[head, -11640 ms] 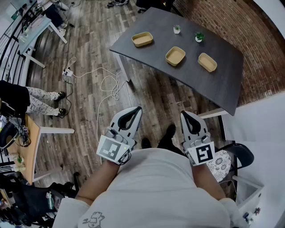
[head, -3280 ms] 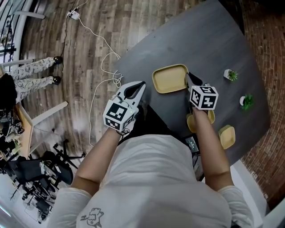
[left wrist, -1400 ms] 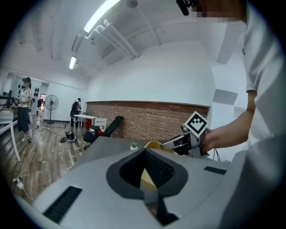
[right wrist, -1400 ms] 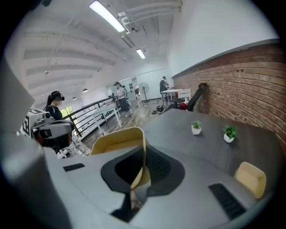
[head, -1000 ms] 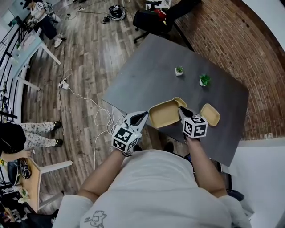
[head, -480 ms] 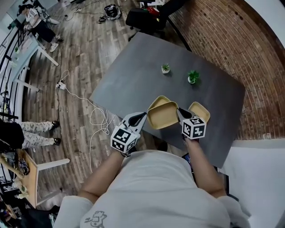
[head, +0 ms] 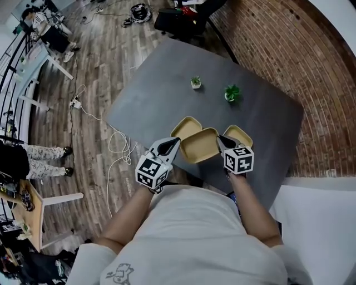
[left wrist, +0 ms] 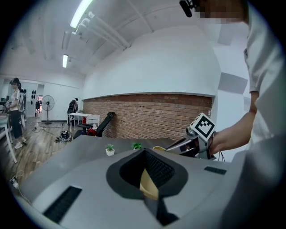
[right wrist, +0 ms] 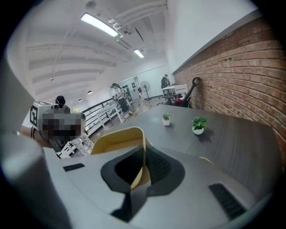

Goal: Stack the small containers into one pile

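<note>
I hold one tan container (head: 201,145) above the near edge of the dark table (head: 156,83), between both grippers. My left gripper (head: 172,143) is shut on its left rim; a tan strip of rim (left wrist: 149,183) sits between its jaws. At the opposite side, my right gripper (head: 221,139) is shut on the right rim (right wrist: 142,156). A second container (head: 185,127) rests on the table, partly under the held one at the back left. The third container (head: 239,135) lies just right of the right gripper, its edge (right wrist: 206,159) showing low in the right gripper view.
Two small potted plants (head: 196,82) (head: 231,92) stand farther back on the table. A brick wall (head: 289,44) runs along the right. White cables (head: 119,147) trail on the wooden floor to the left. An office chair (head: 178,16) stands beyond the table's far end.
Both grippers have carried the held container rightwards over the table. The resting container that peeked out at its right back edge now shows at its left back edge.
</note>
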